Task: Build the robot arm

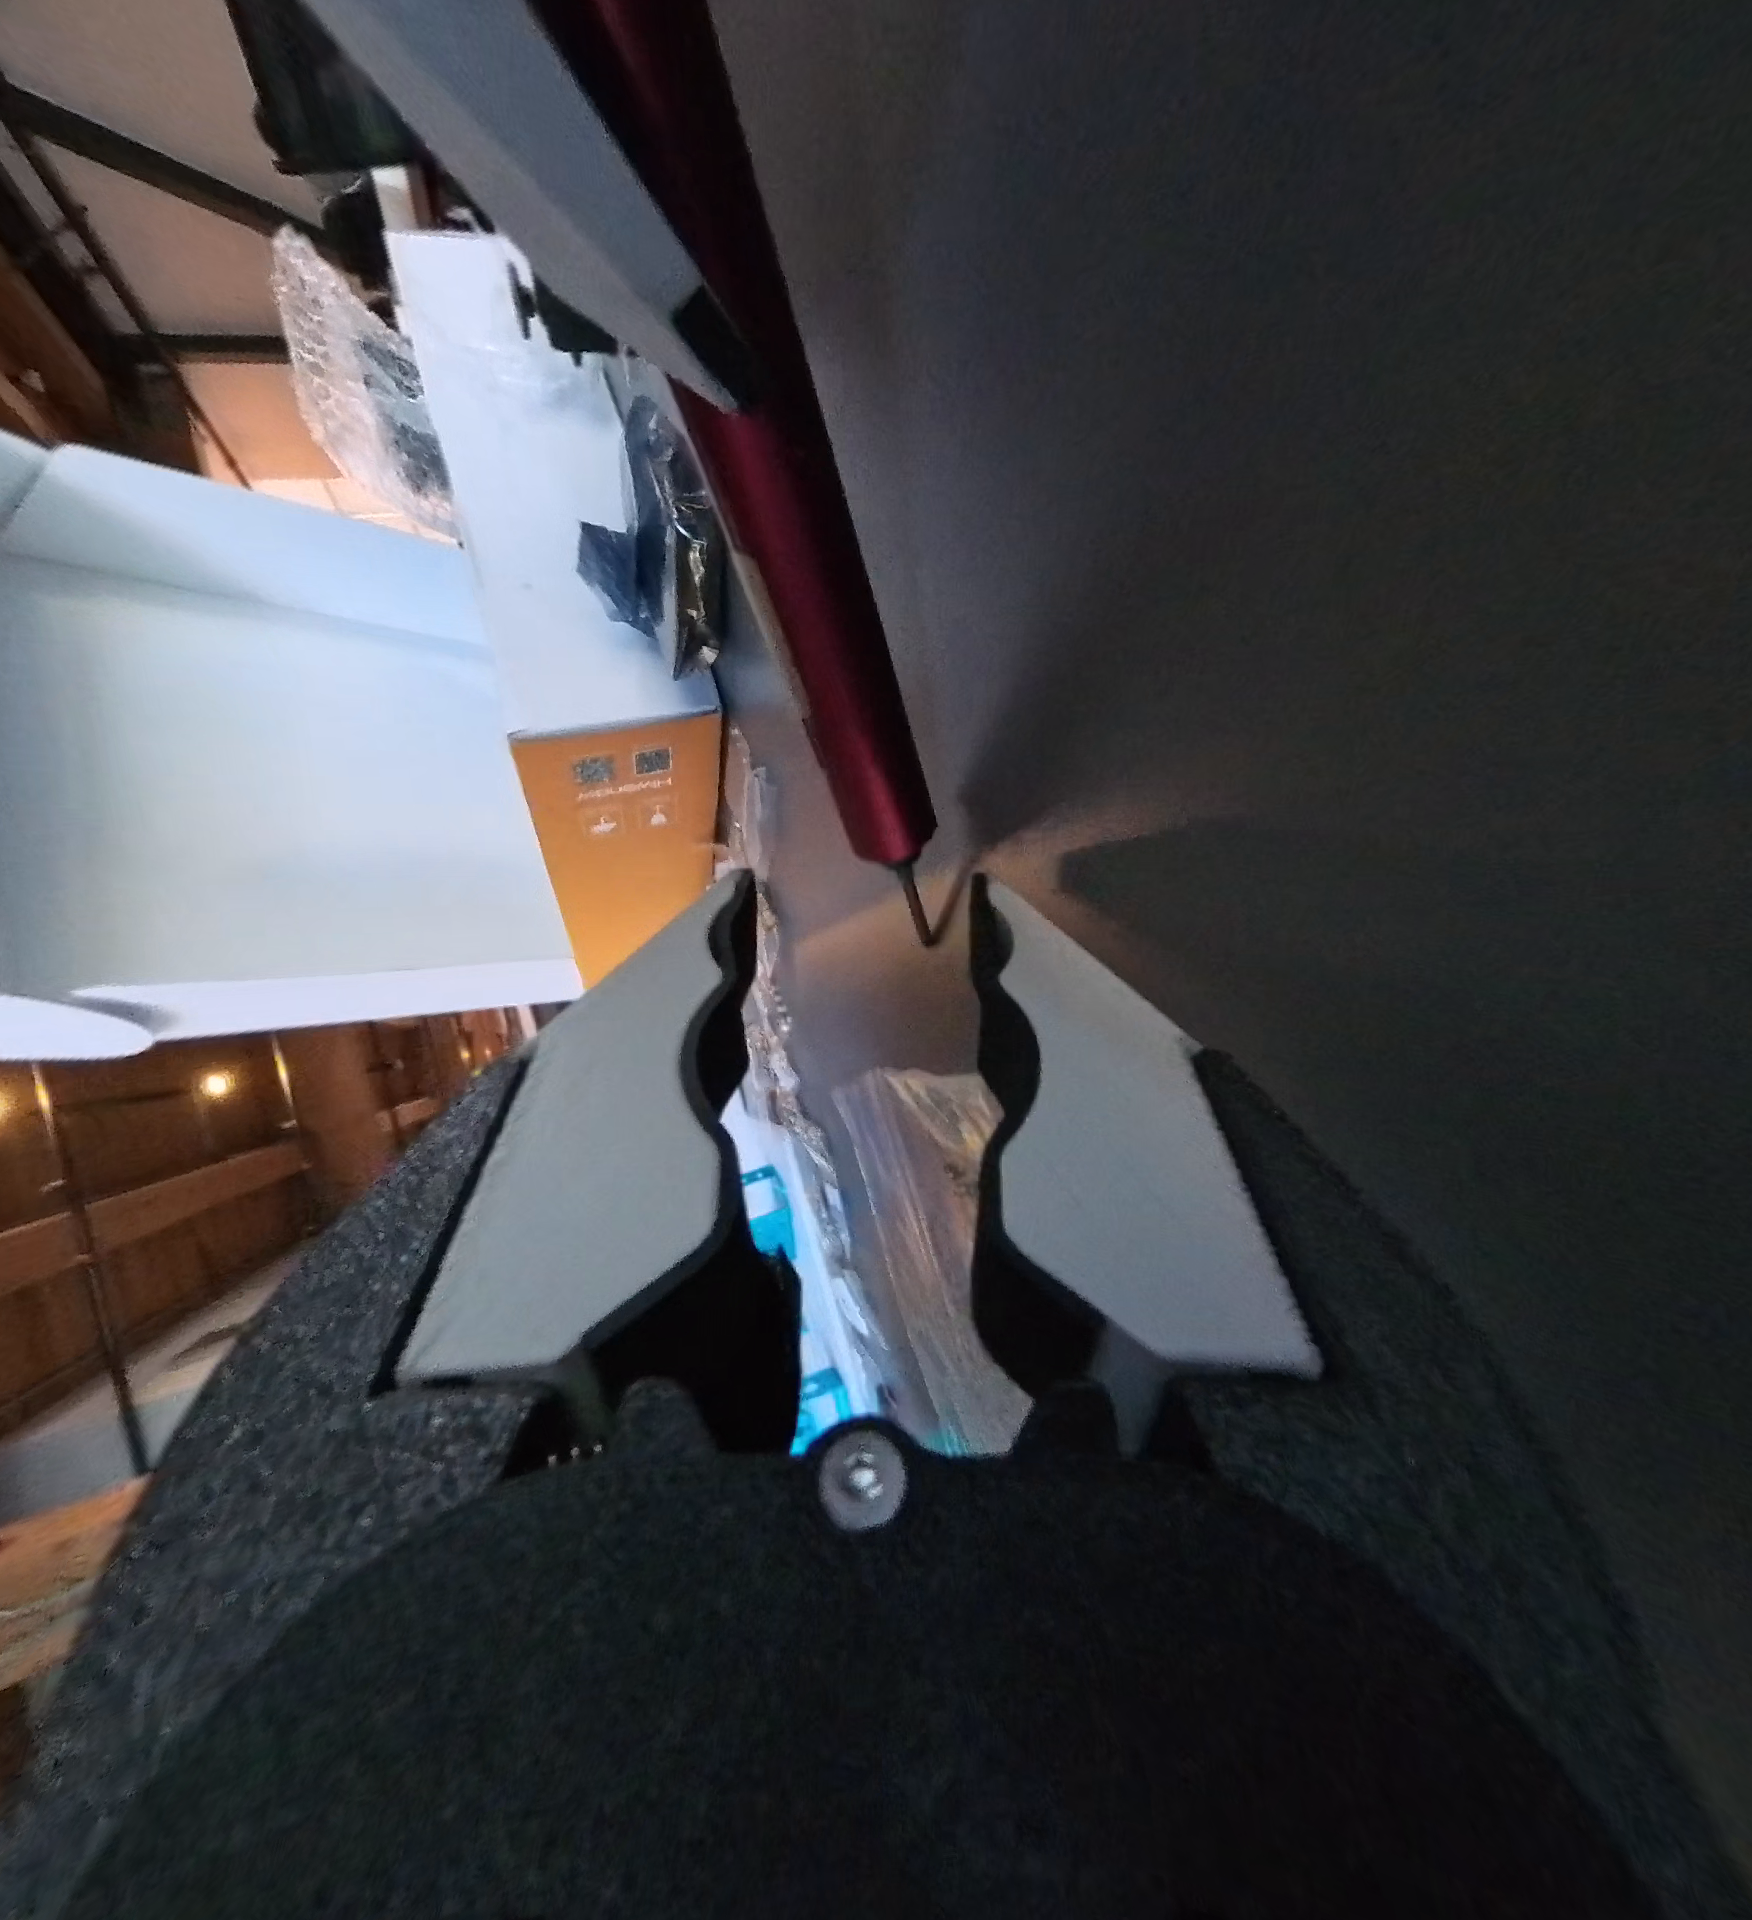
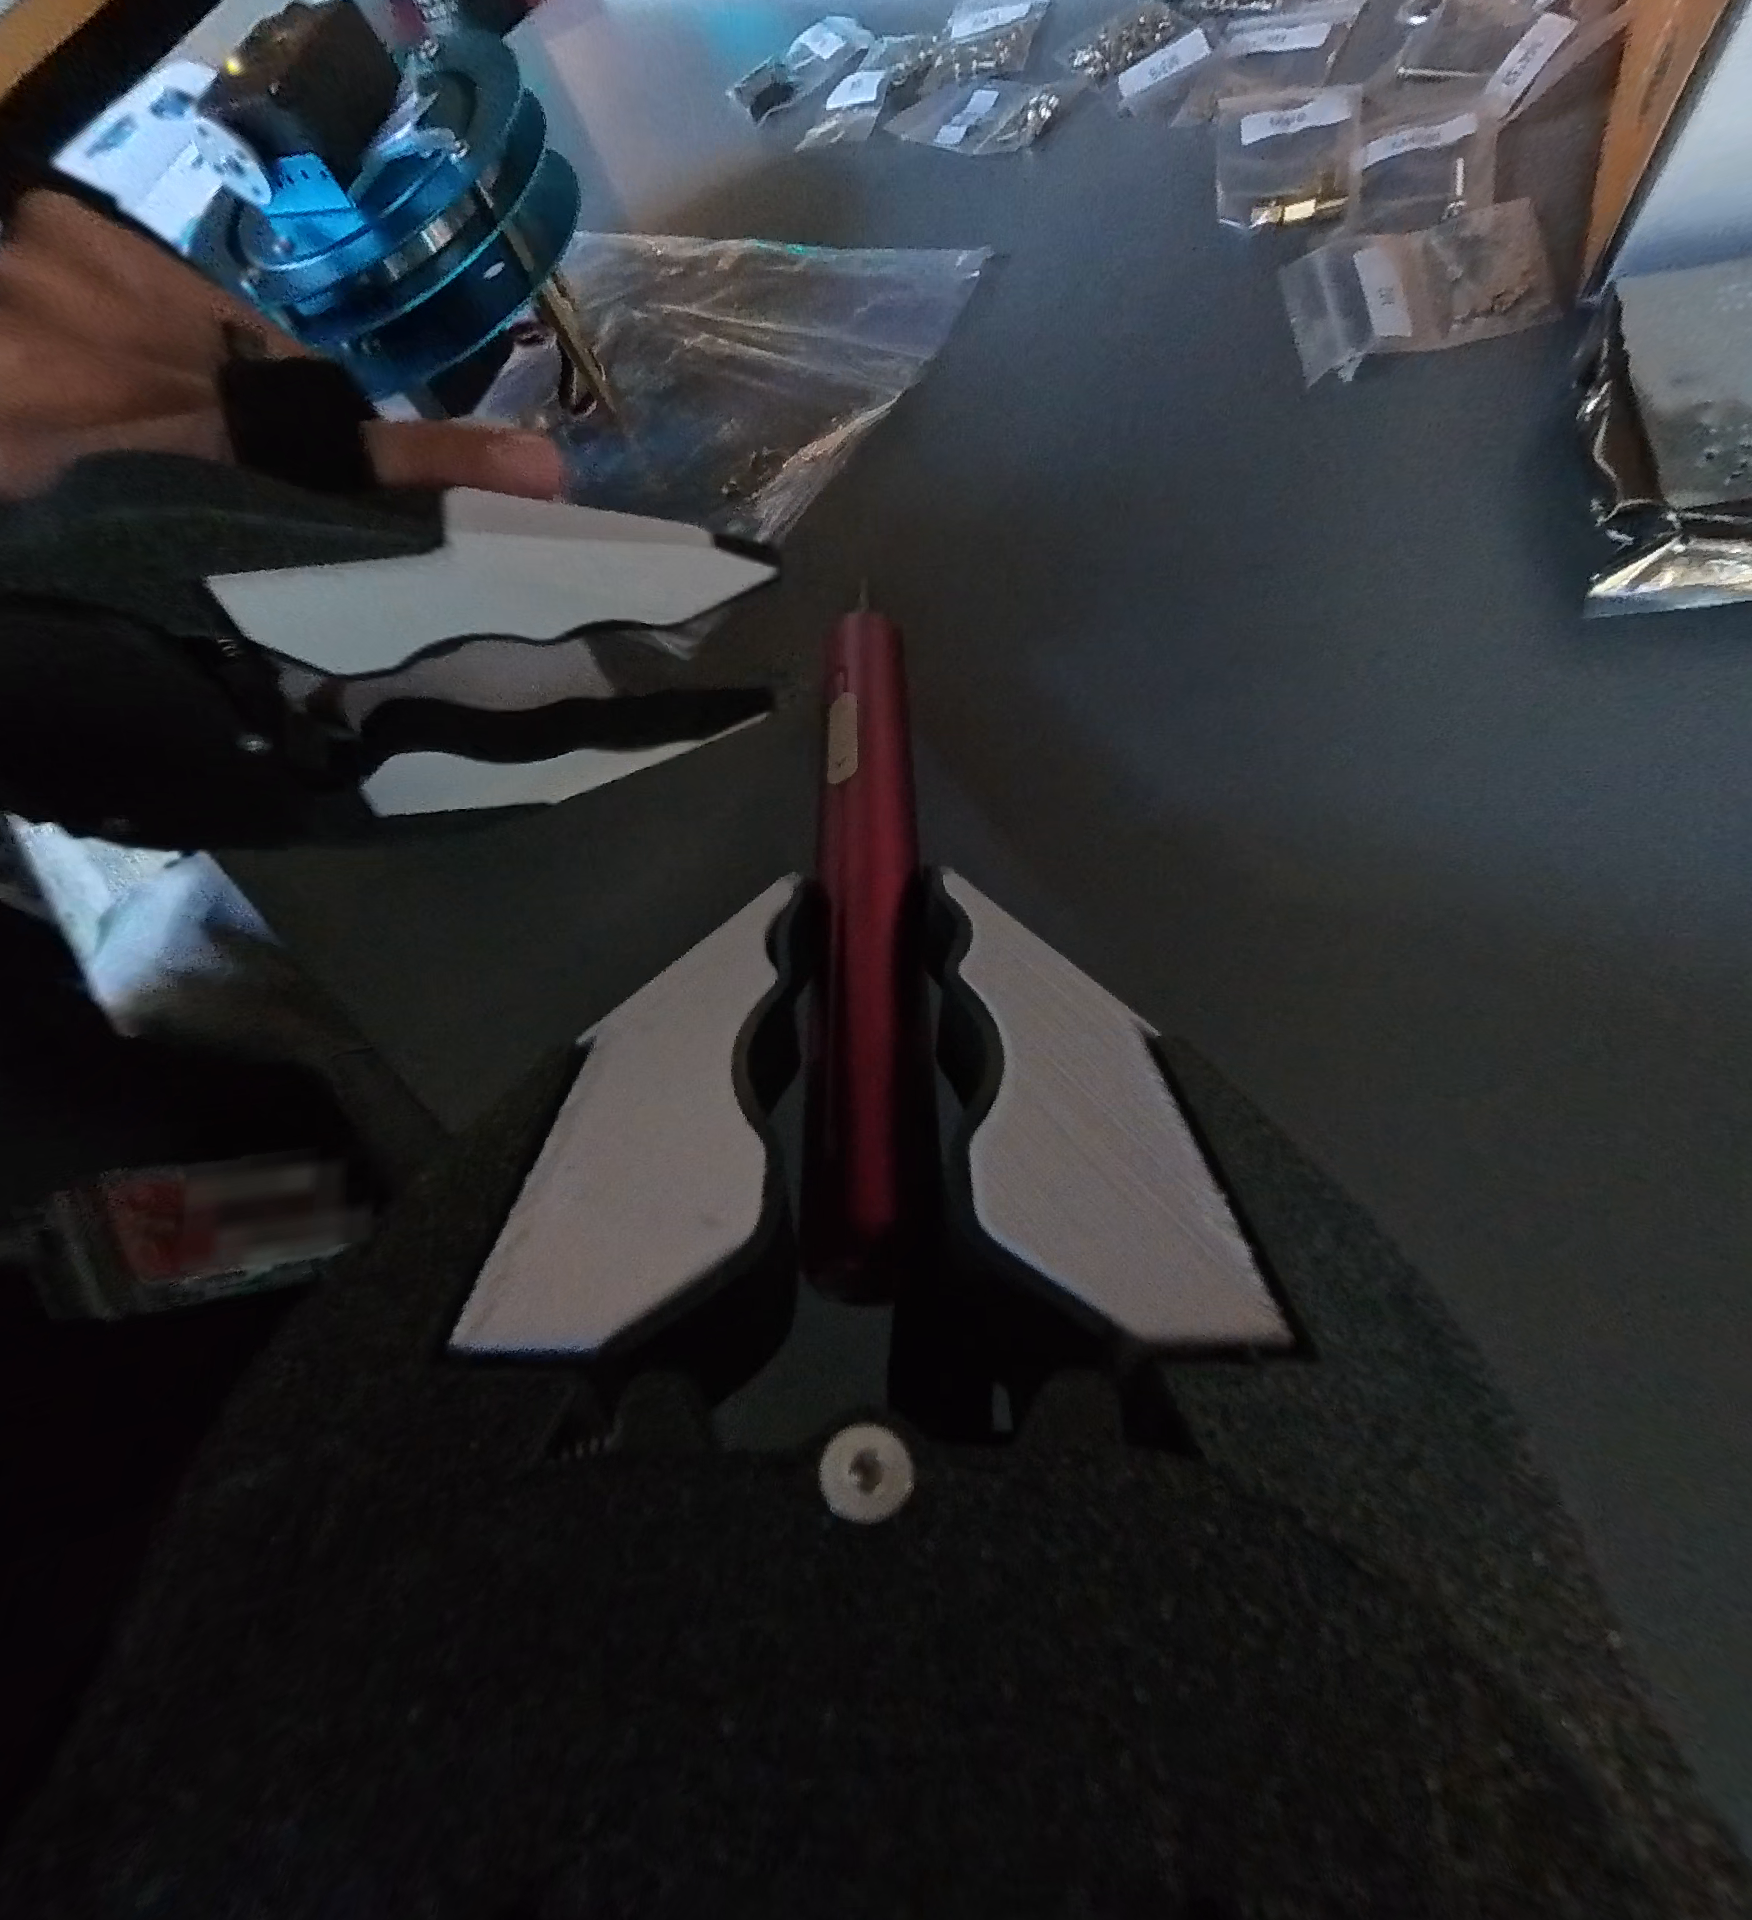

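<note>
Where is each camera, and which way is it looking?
Left wrist view: sits on the left gripper, tipped sideways just above the dark table, looking along its open fingers at the screwdriver tip and white boxes.
Right wrist view: sits on the right gripper, looking down over the table at small bags; a hand shows.
Both see: the red screwdriver.
</note>
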### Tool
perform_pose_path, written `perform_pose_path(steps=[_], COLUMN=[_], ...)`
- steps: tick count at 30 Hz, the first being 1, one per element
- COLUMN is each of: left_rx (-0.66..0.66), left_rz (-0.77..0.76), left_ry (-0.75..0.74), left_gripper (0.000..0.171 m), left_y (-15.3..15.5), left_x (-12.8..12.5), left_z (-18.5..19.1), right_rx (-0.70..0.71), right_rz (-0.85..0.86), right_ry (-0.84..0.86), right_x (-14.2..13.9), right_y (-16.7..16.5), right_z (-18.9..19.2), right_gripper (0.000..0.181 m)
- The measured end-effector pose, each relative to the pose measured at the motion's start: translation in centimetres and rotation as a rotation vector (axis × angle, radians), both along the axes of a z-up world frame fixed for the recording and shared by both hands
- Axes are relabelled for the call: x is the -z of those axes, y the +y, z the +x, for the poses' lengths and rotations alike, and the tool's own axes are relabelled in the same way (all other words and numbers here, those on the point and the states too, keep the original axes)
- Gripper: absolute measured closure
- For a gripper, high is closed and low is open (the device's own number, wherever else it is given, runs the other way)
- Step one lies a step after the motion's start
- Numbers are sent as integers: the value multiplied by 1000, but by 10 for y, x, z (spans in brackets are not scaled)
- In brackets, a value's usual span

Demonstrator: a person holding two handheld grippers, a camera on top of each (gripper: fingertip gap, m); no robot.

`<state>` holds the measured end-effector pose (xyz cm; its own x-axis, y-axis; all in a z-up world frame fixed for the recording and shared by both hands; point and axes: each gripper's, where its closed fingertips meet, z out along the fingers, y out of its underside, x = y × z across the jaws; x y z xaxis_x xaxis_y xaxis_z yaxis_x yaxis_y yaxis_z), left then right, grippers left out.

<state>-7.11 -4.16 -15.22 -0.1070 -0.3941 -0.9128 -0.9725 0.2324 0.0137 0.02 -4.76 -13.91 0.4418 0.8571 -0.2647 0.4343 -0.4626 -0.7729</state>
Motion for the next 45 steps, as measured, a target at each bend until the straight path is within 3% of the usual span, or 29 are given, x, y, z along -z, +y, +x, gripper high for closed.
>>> perform_pose_path(steps=[3,6,8,9,15,16,18,20,22,25,29,32,36,45], left_rx=[-18,-32,-51,-54,-83,-91,-106,-123,-133,-96,-70,-69,-79,-126], left_rz=[-34,-2,61,99,135,147,135,76,22,-80,-111,-149,-170,-218], left_ry=[-72,-77,-81,-107,-335,-373,-475,-562,-603,-640,-598,-591,-584,-623], left_gripper=[117,117,128,146,151,151,151,151,151,151,151,151,151,150], left_y=[-7,8,20,23,26,27,26,23,17,0,-18,-29,-40,-55], left_x=[-9,-9,-15,-24,-63,-70,-81,-86,-89,-86,-84,-82,-83,-73], left_z=[1,7,7,8,7,5,-1,-7,-11,-3,3,-1,-6,-29], right_rx=[-16,-55,-83,-94,-113,-97,-44,33,40,-72,-185,-275,-346,-382], right_rz=[-1,-37,-27,-9,187,235,340,404,407,364,433,436,471,397], right_ry=[16,80,117,110,188,229,335,434,519,492,492,446,368,372], right_x=[-5,-20,-35,-40,-81,-93,-121,-135,-124,-98,-105,-104,-100,-90], right_y=[1,-3,-8,-10,-6,-4,-3,-5,-12,-27,-39,-46,-55,-69], right_z=[-1,-9,-15,-16,-17,-15,2,33,42,-13,-67,-81,-96,-117], right_gripper=[162,162,162,162,161,158,129,118,117,113,143,158,159,160])
